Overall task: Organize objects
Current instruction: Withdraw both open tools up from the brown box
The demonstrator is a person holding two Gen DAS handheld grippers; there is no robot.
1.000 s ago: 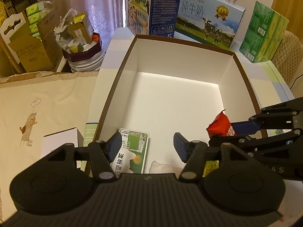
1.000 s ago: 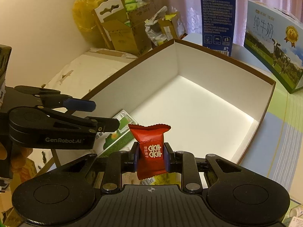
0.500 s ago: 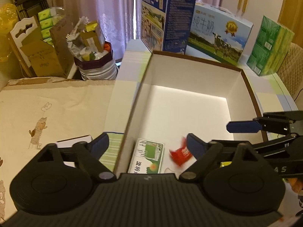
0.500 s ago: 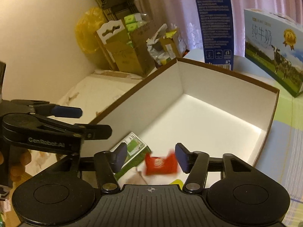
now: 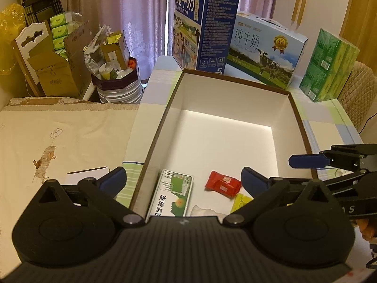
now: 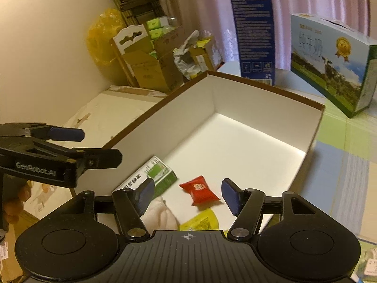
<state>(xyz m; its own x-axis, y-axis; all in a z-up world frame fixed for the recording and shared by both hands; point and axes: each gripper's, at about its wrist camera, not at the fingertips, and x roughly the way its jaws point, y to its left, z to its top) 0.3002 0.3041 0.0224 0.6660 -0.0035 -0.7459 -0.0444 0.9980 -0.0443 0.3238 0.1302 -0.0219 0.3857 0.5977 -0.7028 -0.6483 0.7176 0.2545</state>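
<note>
A red candy packet [image 5: 222,184] [image 6: 200,190] lies on the white floor of the brown-edged open box [image 5: 226,129] [image 6: 235,141], near its front end. Beside it rest a green-and-white carton [image 5: 173,192] [image 6: 150,176], a yellow sachet [image 5: 240,202] [image 6: 201,221] and a white crumpled item [image 6: 162,214]. My right gripper [image 6: 187,194] hangs open just above the candy with nothing between its fingers. My left gripper [image 5: 183,180] is open too, straddling the box's left wall over the carton. The right gripper's blue fingertips [image 5: 306,160] enter the left wrist view from the right.
Two milk cartons [image 5: 205,30] [image 5: 264,52] and a green tissue pack [image 5: 329,66] stand behind the box. A cream cloth [image 5: 59,141] covers the surface to the left, with cardboard boxes [image 5: 59,70] and a full bin [image 5: 117,82] beyond. A small white box [image 5: 87,174] lies left of the box.
My right gripper opened and let go of the red candy, which dropped to the box floor. Both grippers pulled back and up; the left one opened wider.
</note>
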